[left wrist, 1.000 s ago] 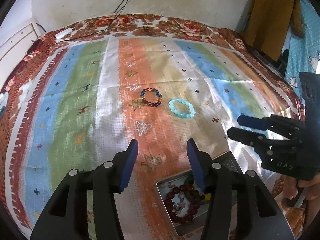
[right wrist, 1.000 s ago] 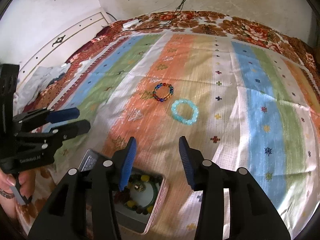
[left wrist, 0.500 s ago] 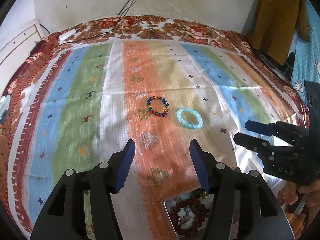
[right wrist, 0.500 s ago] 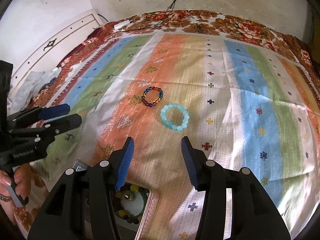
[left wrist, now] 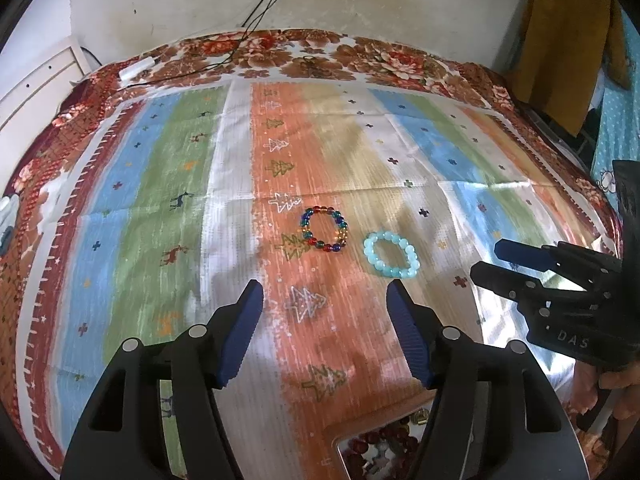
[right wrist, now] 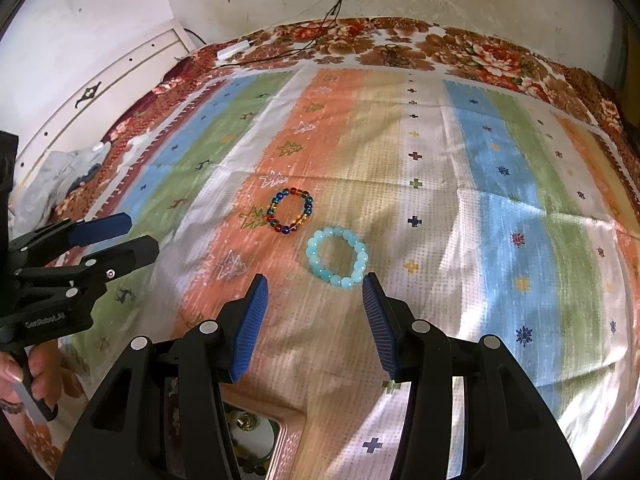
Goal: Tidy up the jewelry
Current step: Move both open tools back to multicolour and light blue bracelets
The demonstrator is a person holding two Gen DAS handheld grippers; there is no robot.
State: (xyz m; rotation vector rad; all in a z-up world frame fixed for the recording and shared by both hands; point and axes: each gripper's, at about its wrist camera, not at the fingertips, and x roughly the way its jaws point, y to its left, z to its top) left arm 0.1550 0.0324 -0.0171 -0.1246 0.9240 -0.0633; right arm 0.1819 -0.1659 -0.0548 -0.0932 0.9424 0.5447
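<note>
Box: a small tin (right wrist: 280, 440) sits at the near edge of the bed, under both claws, its open top showing beads inside; judged to be where loose pieces are meant to end up.

Left claw: the left claw (left wrist: 324, 300) hovers above the orange stripe with jaws spread wide and nothing between them, lined up roughly with the multicolour bracelet further out.

Right claw: the right claw (right wrist: 314, 296) is likewise wide and empty, held low over the cloth; in the left view it shows side-on at the right edge, fingers parted.

Blue bracelet: the pale blue bead bracelet (right wrist: 337, 257) lies flat just beyond the right claw's fingertips, slightly right of the claw's centre line, near but apart from it. The wide jaw looks set to straddle one side of the ring, which suggests this is the piece to be taken next.

Colour bracelet: the multicolour bracelet (left wrist: 325, 229) lies flat just beside the blue one, on its far left side, the two not touching.

Cloth: a striped spread (left wrist: 168, 208) covers the bed (right wrist: 500, 52); both bracelets rest near its middle, well apart from the box.

Far: a cable (left wrist: 256, 16) runs down the stained wall to a white plug strip (left wrist: 136, 69) at the bed's far edge.
</note>
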